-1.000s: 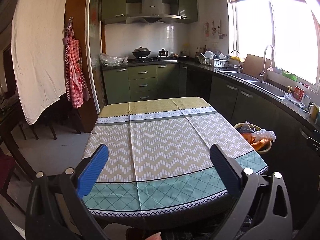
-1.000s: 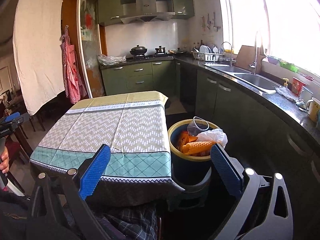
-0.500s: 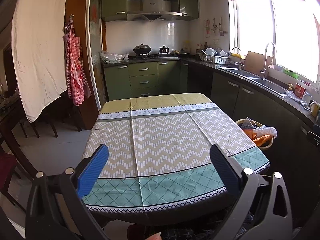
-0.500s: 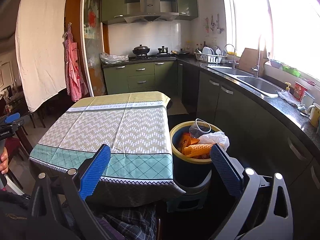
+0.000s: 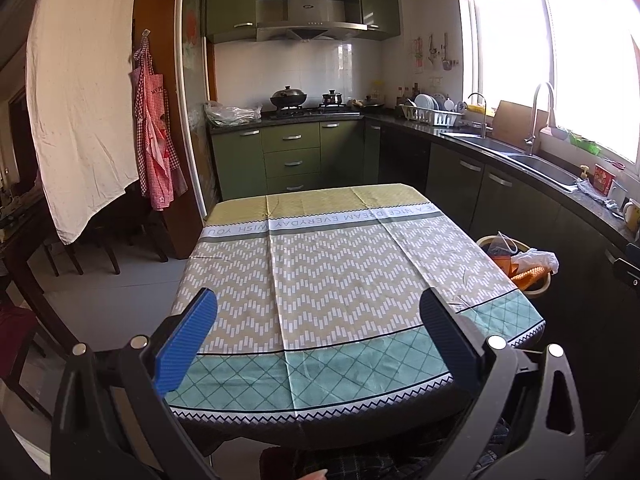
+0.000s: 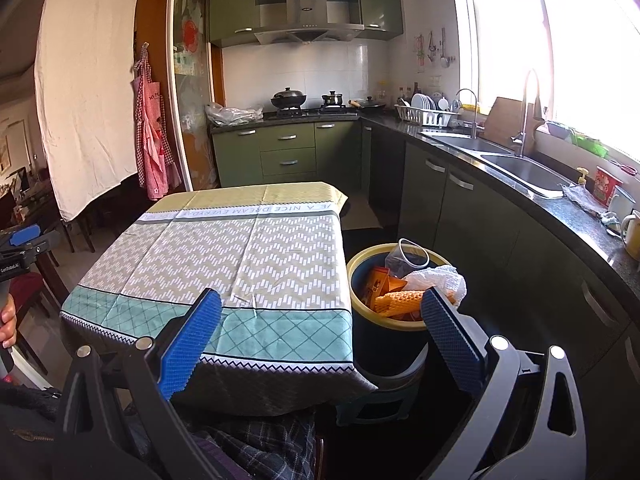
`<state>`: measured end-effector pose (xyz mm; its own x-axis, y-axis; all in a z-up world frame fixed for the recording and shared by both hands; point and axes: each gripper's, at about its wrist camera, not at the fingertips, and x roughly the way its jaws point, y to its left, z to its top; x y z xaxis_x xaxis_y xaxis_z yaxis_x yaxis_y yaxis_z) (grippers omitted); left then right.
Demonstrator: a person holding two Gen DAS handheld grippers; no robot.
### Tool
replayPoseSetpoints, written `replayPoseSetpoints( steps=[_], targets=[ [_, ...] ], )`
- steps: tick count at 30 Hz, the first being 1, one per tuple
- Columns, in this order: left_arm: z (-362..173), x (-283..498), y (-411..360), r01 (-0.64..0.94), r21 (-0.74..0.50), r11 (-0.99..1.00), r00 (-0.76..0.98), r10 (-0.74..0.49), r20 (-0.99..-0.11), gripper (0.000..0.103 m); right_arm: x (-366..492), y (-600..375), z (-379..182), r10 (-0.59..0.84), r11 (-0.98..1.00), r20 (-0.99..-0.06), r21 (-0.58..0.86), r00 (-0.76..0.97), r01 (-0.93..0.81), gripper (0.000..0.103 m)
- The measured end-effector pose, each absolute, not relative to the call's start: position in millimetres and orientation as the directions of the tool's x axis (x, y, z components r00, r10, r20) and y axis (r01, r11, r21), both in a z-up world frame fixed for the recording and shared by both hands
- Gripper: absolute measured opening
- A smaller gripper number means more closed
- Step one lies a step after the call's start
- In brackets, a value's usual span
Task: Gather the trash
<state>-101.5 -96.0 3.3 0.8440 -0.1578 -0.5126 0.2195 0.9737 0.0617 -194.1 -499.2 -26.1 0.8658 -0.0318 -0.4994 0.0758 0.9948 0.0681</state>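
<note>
We're in a green-cabinet kitchen, at a table (image 5: pixel 332 280) under a chevron-patterned cloth with a teal border, nothing lying on it that we can see. All the trash sits in the yellow-rimmed dark round bin (image 6: pixel 386 328) just off the table's right edge: crumpled white paper (image 6: pixel 438 280), orange wrappers (image 6: pixel 394 300), a clear plastic cup (image 6: pixel 408 256). The right hand-held gripper (image 6: pixel 320 332) is nearer, bin ahead to its right, while the left hand-held gripper (image 5: pixel 320 332) faces the table and only catches the bin's rim; both have fingers spread wide, holding nothing.
</note>
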Motion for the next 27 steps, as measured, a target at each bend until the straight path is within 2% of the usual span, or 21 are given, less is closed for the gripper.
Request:
replayPoseSetpoints(
  steps=[27],
  targets=[
    [-2.7, -102.7, -97.2, 0.212, 0.063, 0.975, 0.835, -0.147, -0.530, 0.096, -187.9, -497.1, -28.5, -0.016, 0.996, -0.503, 0.066, 0.864, 0.057, 0.099]
  ],
)
